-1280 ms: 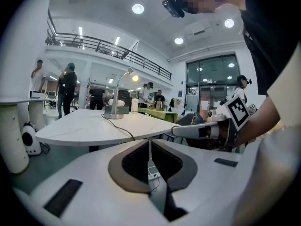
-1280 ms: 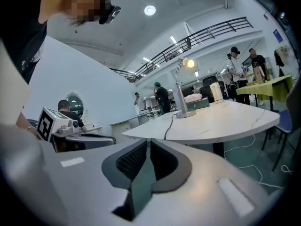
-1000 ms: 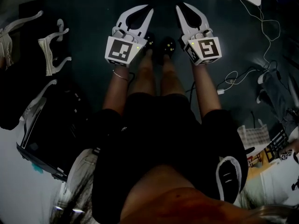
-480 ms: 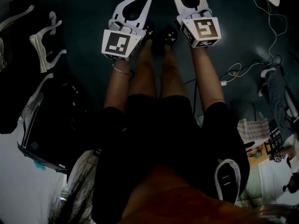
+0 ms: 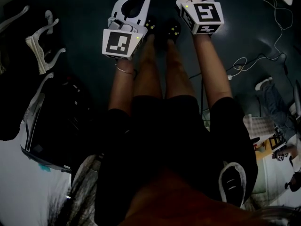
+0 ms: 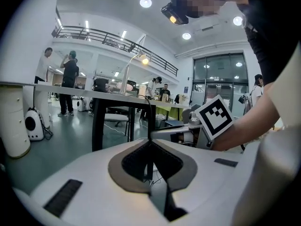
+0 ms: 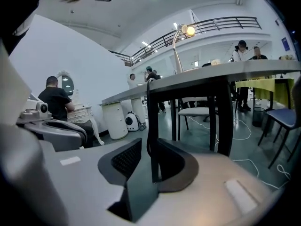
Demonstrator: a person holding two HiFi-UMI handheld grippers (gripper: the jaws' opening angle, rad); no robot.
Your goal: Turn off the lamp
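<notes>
I read left tool (image 6: 149, 141) clenched, empty | right tool (image 7: 149, 142) released, jaws just opening, nothing between | lamp (image 7: 188, 30) lit, up on the surface (image 7: 225, 74), well apart from both tools

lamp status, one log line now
slim gooseneck desk lamp: lit | left claw: shut, empty | right claw: just been opening, nothing between

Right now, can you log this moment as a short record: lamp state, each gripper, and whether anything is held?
lamp: lit, standing on the table
left gripper: shut, empty
right gripper: jaws apart, have just been opening, nothing between them
contact with lamp: none; both grippers held lower than the table, away from it
task status: lamp not yet off
</notes>
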